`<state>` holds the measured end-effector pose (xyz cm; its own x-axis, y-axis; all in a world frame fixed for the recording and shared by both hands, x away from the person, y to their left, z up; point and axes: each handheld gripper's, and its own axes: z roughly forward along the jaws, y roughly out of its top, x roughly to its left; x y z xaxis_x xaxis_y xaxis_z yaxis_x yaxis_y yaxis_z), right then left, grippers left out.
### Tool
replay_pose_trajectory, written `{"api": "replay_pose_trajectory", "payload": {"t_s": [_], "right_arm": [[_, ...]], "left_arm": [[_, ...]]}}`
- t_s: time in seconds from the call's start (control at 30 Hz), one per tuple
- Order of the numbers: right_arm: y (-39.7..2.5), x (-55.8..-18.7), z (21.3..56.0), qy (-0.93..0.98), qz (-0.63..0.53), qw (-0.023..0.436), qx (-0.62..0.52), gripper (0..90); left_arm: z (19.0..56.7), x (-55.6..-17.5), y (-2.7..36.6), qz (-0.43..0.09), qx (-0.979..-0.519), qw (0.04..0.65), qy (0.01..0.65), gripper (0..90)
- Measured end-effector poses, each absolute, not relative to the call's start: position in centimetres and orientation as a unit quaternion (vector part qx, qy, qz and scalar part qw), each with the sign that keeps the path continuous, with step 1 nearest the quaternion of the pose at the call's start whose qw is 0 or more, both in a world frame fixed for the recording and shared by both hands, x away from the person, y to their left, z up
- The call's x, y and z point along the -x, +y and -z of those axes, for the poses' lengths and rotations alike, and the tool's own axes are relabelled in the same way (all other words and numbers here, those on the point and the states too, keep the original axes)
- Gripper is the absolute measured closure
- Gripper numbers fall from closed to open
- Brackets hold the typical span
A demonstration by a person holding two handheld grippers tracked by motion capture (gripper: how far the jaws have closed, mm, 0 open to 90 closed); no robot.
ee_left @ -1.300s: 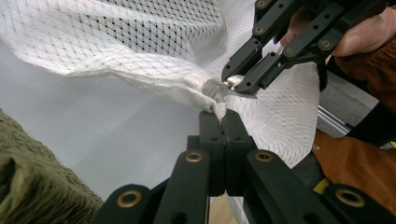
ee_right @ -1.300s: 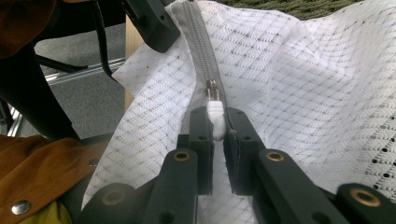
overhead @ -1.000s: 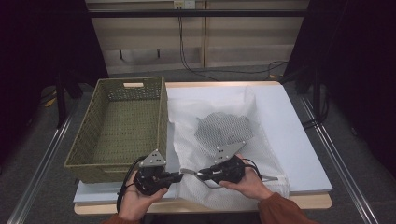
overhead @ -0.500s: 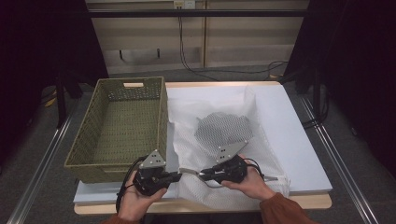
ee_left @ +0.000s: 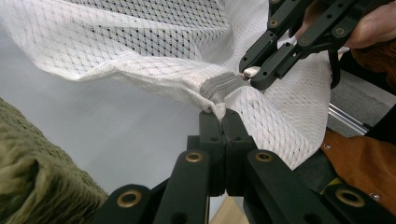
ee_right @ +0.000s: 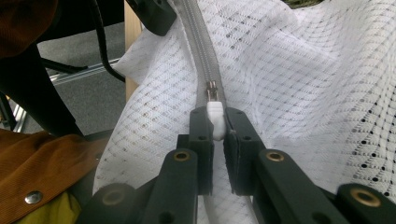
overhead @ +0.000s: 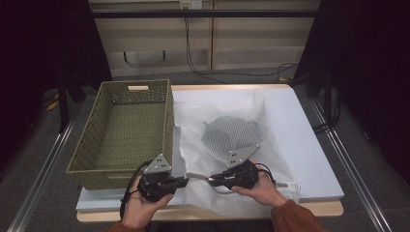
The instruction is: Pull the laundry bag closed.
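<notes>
Both your grippers are pinching the white mesh bag (overhead: pixel 232 145) at the table's near edge.

From the high view, your left gripper (overhead: pixel 185 180) and right gripper (overhead: pixel 209 179) meet nose to nose beside the green basket (overhead: pixel 125 130). In the left gripper view, your jaws are clamped tight on the bag's bunched end. In the right gripper view, your jaws squeeze the white zipper pull (ee_right: pixel 215 119) on the grey zipper (ee_right: pixel 198 44).

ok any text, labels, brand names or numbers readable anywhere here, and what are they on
None: no view shows readable text.
The white mesh bag, its zipper pull, the woven basket and the grey plates on the left gripper and right gripper carry no visible print.
The wall socket is too small to tell.
</notes>
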<state>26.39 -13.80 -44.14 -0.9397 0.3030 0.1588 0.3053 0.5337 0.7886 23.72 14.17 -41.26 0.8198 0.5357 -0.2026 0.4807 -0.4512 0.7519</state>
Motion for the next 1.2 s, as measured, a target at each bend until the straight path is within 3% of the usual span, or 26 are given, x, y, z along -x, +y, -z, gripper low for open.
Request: {"api": "replay_pose_trajectory", "payload": {"t_s": [1.2], "right_arm": [[-14.53,-26.73,44.65,-0.883,0.432,-0.004,0.182,82.7]], "left_arm": [[41.22,-23.36,15.26,-0.037,-0.846,0.432,0.309,89.3]]}}
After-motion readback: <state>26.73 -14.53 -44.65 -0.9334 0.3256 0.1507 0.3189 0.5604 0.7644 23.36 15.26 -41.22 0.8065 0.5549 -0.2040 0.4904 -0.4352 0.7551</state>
